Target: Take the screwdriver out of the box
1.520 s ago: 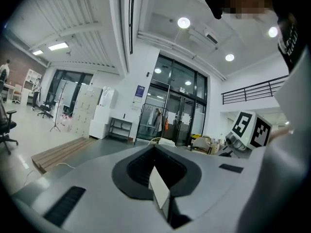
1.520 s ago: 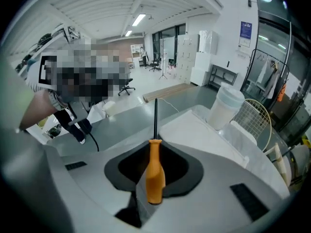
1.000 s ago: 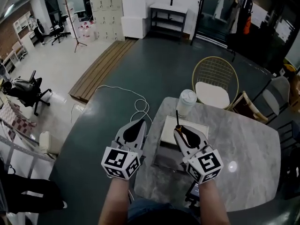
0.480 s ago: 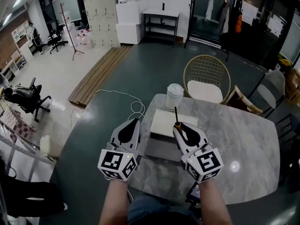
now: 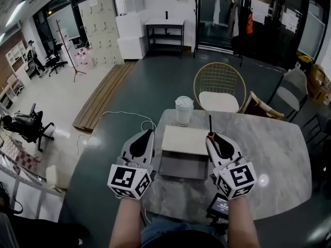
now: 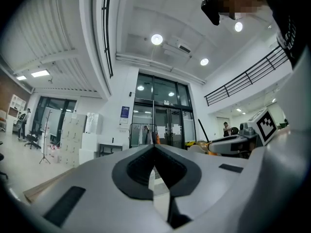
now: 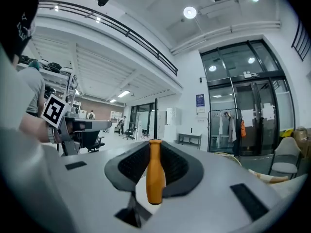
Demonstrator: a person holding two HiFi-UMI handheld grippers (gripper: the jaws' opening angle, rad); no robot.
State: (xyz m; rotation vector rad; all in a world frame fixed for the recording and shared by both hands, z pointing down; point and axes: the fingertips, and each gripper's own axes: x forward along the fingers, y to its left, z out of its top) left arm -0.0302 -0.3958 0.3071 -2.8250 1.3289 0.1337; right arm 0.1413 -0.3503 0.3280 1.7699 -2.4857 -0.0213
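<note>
Now you are clamping the orange-handled, black-shafted screwdriver [image 7: 155,174] upright in your right gripper [image 5: 211,137], at three o'clock of the open grey box [image 5: 182,173]. Your left gripper [image 5: 149,134] is hovering at nine o'clock, jaws together and empty.

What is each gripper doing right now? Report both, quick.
Left gripper: closed, nothing between its jaws.
Right gripper: closed on the orange-handled screwdriver with a black metal shaft.

The left tongs [image 5: 150,132] and right tongs [image 5: 211,135] are showing pale grey shells and black pads [image 7: 130,166], each carrying a white cube [image 5: 131,181] of black square markers. The person is wearing a black top [image 7: 19,21] and blue denim [image 5: 170,232].
</note>
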